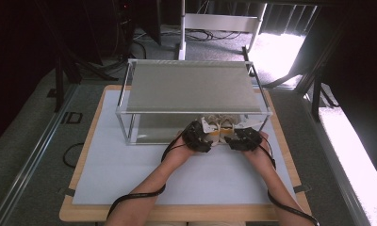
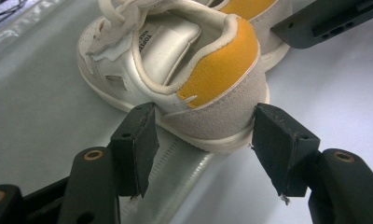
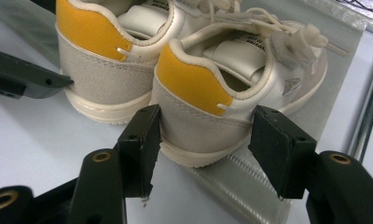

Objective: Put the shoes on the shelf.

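Pale grey mat (image 1: 130,165) over a wooden table (image 1: 78,188), grey carpet all round, cables trailing across the floor beyond, dim at left and glaring with daylight at right. At the far half of the mat, a metal-framed rack (image 1: 196,87) with a grey shelf on top and a lower tray. Two small white shoes side by side at the rack's near edge, heels toward the person, toes toward the rack, long axes running away from the table's near edge; heels over the mat, soles crossing the ridged lip of the lower tray. Left shoe (image 2: 175,70) with an orange heel tab above a grey suede heel counter, white laces loose; right shoe (image 3: 231,79) matching. Small printed text on each tongue label, too small and blurred to read. Left gripper (image 2: 203,140) at the left shoe's heel, jaws about half spread, one on either side of the heel counter, close against the suede but whether pressing or just beside cannot be told. Right gripper (image 3: 203,140) likewise about half spread, straddling the right shoe's heel, pads at the counter's flanks, contact likewise unclear. In the high view, both hands close together at the rack's front.
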Motion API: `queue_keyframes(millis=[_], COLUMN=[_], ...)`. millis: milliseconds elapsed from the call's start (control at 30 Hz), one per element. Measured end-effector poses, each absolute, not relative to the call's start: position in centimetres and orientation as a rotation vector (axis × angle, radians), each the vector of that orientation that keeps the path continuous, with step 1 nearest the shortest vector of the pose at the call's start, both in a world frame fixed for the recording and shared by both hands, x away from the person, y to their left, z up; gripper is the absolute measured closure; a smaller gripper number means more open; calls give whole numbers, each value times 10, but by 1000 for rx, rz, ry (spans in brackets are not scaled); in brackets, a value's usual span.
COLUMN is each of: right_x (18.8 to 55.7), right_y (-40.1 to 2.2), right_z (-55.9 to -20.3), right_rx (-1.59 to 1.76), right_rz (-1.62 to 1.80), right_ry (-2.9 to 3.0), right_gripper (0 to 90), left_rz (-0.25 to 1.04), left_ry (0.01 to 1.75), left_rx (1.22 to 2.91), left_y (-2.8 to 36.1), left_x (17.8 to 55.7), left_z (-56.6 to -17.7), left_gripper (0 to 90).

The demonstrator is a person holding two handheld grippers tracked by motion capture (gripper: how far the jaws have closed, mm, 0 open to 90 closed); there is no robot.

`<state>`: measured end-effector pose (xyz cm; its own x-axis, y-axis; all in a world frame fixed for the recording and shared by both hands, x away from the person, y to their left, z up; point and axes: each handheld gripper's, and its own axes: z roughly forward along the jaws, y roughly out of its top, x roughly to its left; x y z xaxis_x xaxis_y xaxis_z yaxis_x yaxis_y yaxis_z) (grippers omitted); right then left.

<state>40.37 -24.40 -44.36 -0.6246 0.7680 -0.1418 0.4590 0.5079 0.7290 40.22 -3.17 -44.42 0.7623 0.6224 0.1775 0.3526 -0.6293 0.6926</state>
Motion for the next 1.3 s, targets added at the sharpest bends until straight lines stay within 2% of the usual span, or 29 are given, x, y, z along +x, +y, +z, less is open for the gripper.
queue_keyframes(millis=[367,667,1067,1133,1300], right_x=[421,422,427,430,429], right_y=[-240,-242,-240,-237,-235], right_z=[-451,-452,-454,-452,-452], right_rx=[1025,1067,1017,1028,1062], right_rz=[919,937,953,943,937], right_ry=[2268,2264,2267,2263,2249], right_gripper=[434,428,440,439,422], left_rz=[589,602,596,564,543], left_ry=[711,722,776,862,855], left_rx=[2302,2300,2265,2223,2216], left_y=[-30,-34,-35,-37,-31], left_x=[426,429,430,428,431], left_z=[-453,-454,-456,-457,-456], left_gripper=[400,400,407,406,403])
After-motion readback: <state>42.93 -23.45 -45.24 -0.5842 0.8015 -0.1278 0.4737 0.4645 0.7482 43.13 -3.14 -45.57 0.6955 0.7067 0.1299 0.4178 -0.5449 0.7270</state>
